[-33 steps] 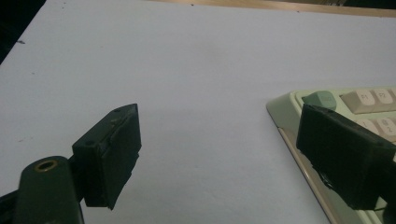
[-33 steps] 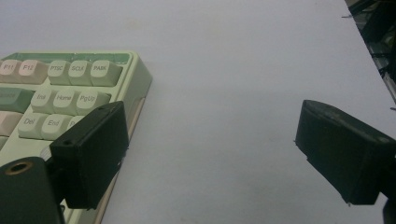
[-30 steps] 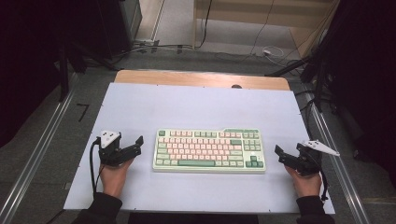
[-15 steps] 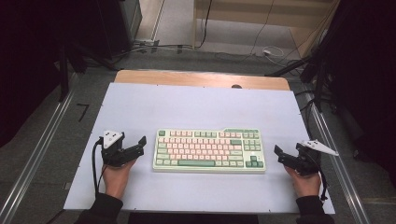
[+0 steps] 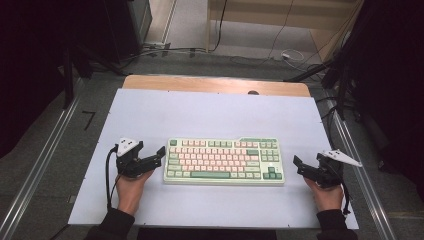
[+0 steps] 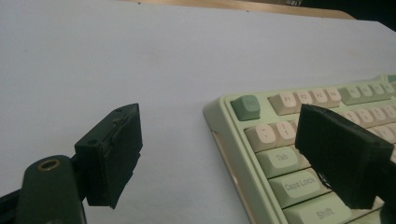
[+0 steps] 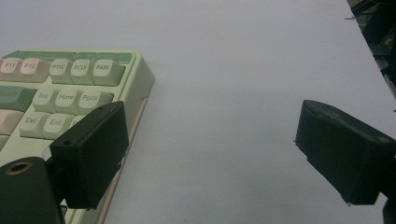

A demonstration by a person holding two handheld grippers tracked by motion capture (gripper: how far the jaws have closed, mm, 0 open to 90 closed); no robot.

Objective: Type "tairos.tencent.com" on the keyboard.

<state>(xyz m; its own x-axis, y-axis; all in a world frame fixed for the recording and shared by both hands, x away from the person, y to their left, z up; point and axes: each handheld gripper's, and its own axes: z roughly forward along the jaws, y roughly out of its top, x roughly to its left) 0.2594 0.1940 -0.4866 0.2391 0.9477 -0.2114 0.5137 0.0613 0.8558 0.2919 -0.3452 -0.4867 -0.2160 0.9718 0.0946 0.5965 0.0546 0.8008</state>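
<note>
Lying flat near the front edge of the pale lilac-white surface [image 5: 210, 115], the pale green mechanical keyboard with pink and cream keycaps [image 5: 223, 161] is the landmark here, its long side running across the person's front. Off the keyboard's left end, the left hand-held gripper [image 5: 150, 159] sits low over the surface, black, with a grey three-cornered plate on top and a cable trailing back toward the person. Its jaws stand wide apart and hold nothing; in the left gripper view one jaw hangs over bare surface beside the keyboard [image 6: 289, 154], while the other overlaps the keys near Tab and Caps Lock. Whether that jaw touches the keys cannot be told. Off the keyboard's right end, the right hand-held gripper [image 5: 306, 169] is likewise spread open and empty. In the right gripper view one jaw overlaps the keyboard's [image 7: 79, 93] right edge by the Home and End keys, and the other is well out over bare surface.
</note>
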